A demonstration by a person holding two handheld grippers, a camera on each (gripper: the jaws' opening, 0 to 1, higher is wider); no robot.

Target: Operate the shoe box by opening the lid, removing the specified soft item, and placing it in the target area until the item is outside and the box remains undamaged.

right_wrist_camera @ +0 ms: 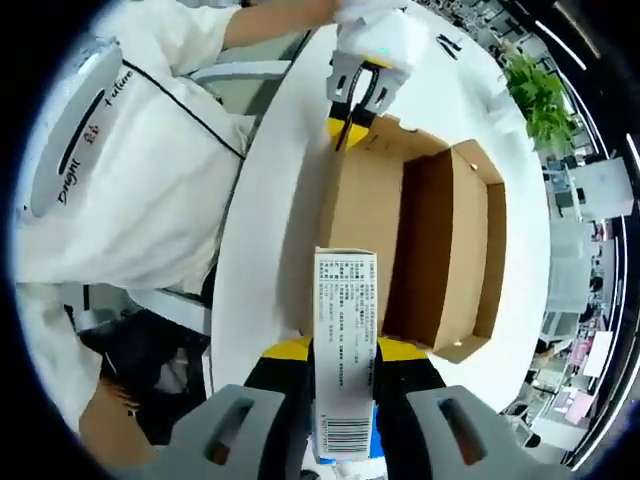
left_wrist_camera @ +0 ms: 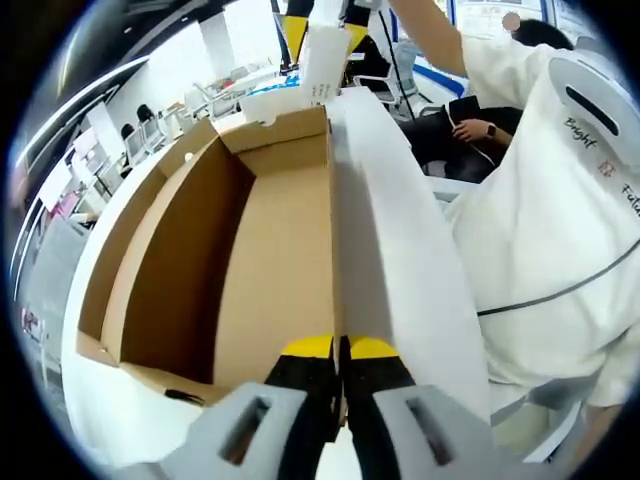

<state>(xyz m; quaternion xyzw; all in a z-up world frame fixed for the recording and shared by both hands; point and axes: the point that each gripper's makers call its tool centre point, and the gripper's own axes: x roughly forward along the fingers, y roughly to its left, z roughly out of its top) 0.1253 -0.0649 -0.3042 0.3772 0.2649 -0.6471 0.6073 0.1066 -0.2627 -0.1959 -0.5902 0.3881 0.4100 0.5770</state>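
Observation:
An open brown shoe box [left_wrist_camera: 270,260] lies on a white table, its inside bare. Its white lid [left_wrist_camera: 400,250] is folded out toward the person. My left gripper [left_wrist_camera: 340,348] is shut on the top edge of the box's long wall, at the near end where the lid joins. At the far end my right gripper [left_wrist_camera: 325,32] holds a white printed pack [left_wrist_camera: 322,65]. In the right gripper view, my right gripper [right_wrist_camera: 345,348] is shut on this pack [right_wrist_camera: 345,300], which bears small text and a barcode, above the box [right_wrist_camera: 420,230]. The left gripper [right_wrist_camera: 350,122] pinches the far box edge.
A person in a white shirt [right_wrist_camera: 130,170] stands close along the lid side of the table [right_wrist_camera: 520,200]. A potted plant [right_wrist_camera: 540,90] stands beyond the table. Seated people [left_wrist_camera: 480,125], chairs and desks fill the room behind.

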